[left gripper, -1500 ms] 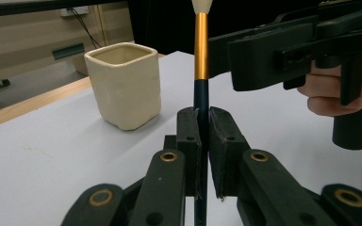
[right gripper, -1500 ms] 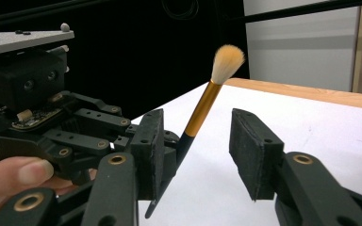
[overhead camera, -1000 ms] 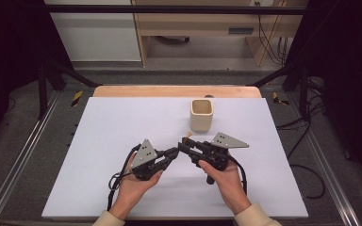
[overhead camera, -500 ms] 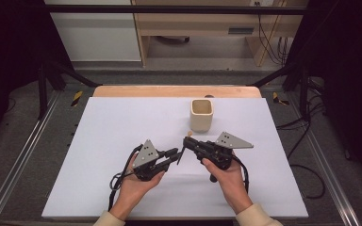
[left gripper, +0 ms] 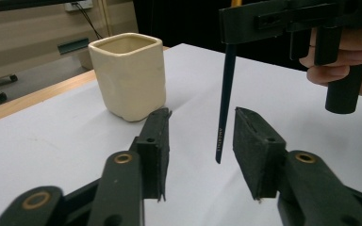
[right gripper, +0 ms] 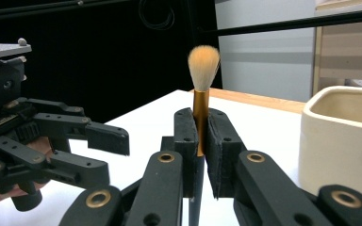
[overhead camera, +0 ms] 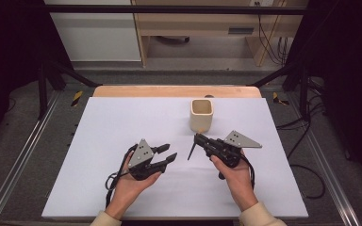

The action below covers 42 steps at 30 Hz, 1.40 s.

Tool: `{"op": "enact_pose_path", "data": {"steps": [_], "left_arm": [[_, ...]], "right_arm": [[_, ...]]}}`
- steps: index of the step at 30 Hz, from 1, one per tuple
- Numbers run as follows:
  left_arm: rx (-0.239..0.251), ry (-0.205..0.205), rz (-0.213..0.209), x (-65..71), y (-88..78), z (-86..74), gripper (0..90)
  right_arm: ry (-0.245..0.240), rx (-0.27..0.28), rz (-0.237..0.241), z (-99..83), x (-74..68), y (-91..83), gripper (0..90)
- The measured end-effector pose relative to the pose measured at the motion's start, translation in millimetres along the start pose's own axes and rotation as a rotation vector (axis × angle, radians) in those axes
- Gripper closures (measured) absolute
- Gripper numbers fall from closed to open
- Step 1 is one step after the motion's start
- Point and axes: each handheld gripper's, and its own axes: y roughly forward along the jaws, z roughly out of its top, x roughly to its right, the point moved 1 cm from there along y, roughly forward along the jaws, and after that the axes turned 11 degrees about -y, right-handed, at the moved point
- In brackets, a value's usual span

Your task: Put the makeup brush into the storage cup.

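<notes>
**Brush handed to right gripper**

White table, cream square cup at back. Right gripper clamps the brush upright, bristles up. Left gripper jaws have just been opening, parted around the dark handle, not touching. Handle print too small to read.

my black jaws pinch a brush with gold ferrule, pale orange bristles, dark handle, beside a cream cup.

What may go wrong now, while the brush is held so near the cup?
The right gripper holds the brush only at its metal collar, so the long handle may swing or slip. The left gripper, whose jaws have just been opening, is close to the handle tip and may knock it. The cup may tip if bumped.
</notes>
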Motion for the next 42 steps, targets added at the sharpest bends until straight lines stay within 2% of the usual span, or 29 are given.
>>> {"op": "enact_pose_path", "data": {"steps": [5, 6, 7, 9, 12, 19, 24, 33, 34, 35, 36, 38, 39, 40, 41, 42], "left_arm": [[0.001, 0.000, 0.037, -6.9, -2.9, -4.0, 40.4], [-0.008, 0.009, 0.065, -10.8, -5.3, -6.9, 36.4], [-0.008, 0.006, 0.074, -13.1, -6.8, -8.8, 33.9], [-0.007, 0.001, 0.077, -15.1, -8.1, -10.3, 30.4], [-0.022, -0.004, 0.115, -25.6, -14.5, -18.0, 23.1], [-0.019, -0.033, 0.158, -41.4, -24.0, -24.0, 14.4], [-0.016, -0.055, 0.157, -48.3, -29.8, -26.7, 11.0], [-0.017, -0.079, 0.152, -56.6, -45.3, -36.9, 7.4], [0.000, -0.100, 0.142, -57.6, -49.7, -40.7, 6.9], [0.000, -0.100, 0.142, -57.6, -49.7, -40.7, 6.6], [0.020, -0.115, 0.131, -57.2, -52.9, -45.9, 6.2], [0.027, -0.088, 0.127, -57.1, -55.0, -48.9, 5.0], [0.027, -0.088, 0.127, -57.1, -55.0, -48.9, 4.9], [0.047, -0.077, 0.130, -58.0, -55.9, -48.8, 4.9], [0.047, -0.077, 0.130, -58.0, -55.9, -48.8, 4.9], [0.075, -0.072, 0.133, -60.0, -57.0, -47.8, 4.9]], "right_arm": [[-0.014, -0.005, -0.013, -0.9, 2.6, -2.7, 83.7], [-0.016, -0.007, -0.023, -0.9, 4.1, -5.1, 83.7], [-0.023, -0.006, -0.026, -1.3, 5.2, -6.0, 83.7], [-0.017, -0.010, -0.038, -1.2, 6.5, -7.9, 83.7], [-0.019, -0.001, -0.050, -1.3, 10.2, -11.5, 83.7], [-0.029, -0.002, -0.087, -2.0, 18.8, -18.8, 83.6], [-0.022, -0.005, -0.111, -1.4, 22.7, -23.9, 83.6], [-0.041, -0.011, -0.156, -1.8, 30.2, -32.0, 83.6], [-0.041, -0.018, -0.161, -1.7, 30.7, -32.9, 83.5], [-0.041, -0.018, -0.161, -1.7, 30.7, -32.9, 83.5], [-0.060, -0.022, -0.164, -2.2, 32.3, -33.2, 83.6], [-0.056, -0.033, -0.169, -1.7, 31.8, -32.8, 83.6], [-0.072, -0.040, -0.169, -1.9, 32.9, -32.5, 83.5], [-0.078, -0.052, -0.173, -1.8, 33.4, -31.6, 83.5], [-0.078, -0.052, -0.173, -1.8, 33.4, -31.6, 83.5], [-0.093, -0.069, -0.173, -1.6, 36.7, -31.7, 83.5]]}}
